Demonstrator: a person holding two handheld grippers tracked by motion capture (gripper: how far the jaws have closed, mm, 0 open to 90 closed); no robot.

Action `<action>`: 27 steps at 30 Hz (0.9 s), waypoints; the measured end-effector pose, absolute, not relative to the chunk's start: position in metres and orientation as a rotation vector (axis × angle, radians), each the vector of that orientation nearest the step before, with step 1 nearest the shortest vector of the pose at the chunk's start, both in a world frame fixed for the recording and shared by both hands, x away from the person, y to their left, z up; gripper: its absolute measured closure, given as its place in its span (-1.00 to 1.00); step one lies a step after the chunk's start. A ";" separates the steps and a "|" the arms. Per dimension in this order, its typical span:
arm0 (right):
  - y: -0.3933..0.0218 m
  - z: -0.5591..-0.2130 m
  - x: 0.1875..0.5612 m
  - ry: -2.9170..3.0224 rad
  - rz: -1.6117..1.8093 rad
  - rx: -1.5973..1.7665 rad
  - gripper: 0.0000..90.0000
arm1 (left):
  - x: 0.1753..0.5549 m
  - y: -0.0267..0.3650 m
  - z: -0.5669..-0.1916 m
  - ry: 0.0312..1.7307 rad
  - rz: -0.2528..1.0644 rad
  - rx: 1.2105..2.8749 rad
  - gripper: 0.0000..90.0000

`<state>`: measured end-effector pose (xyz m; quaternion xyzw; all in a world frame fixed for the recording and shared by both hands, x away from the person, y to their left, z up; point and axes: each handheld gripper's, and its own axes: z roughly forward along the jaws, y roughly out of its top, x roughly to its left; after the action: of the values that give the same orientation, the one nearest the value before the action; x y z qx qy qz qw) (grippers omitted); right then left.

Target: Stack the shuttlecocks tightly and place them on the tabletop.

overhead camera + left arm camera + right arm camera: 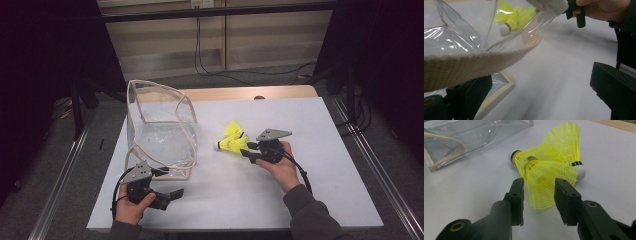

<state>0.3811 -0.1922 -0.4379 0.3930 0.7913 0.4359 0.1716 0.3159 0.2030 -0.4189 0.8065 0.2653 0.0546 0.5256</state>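
Two yellow shuttlecocks (pixel 549 170) lie together on the white table (pixel 300 200), just to the right of the clear plastic bag (pixel 160 130), and your right gripper (pixel 539 195) sits right at them. Its jaws stand partly apart with the skirt of the nearer shuttlecock between them; the pads look just clear of the mesh rather than pressing on it, so nothing is held there. Your left gripper (pixel 170 182) is at the bag's near corner, jaws wide, with the beige webbing strap (pixel 474 62) crossing in front of it; one jaw lies under the strap, but no pinch is made.

Watch the skirt: it is springy plastic, so a squeeze near its open edge would probably crush it or let the shuttlecock squirt out sideways. The two shuttlecocks overlap, so lifting one may drag or flick the other across the table. The bag is limp and unheld, so its mouth may sag shut or slide if you push against it.
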 end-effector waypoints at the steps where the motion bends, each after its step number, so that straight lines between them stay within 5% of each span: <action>1: -0.193 -0.437 0.381 2.243 1.234 1.118 0.27 | 0.316 0.203 -0.419 0.635 0.129 1.926 -0.91; 14: -0.203 -0.425 0.380 2.194 1.207 1.178 -0.26 | 0.315 0.203 -0.418 0.634 0.133 1.922 -0.91; 27: -0.199 -0.412 0.385 2.182 1.192 1.185 -0.55 | 0.315 0.204 -0.419 0.636 0.135 1.918 -0.91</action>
<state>0.3848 -0.1988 -0.4123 0.4221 0.7775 0.4247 0.1923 0.3152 0.2041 -0.4187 0.8033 0.2665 0.0567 0.5296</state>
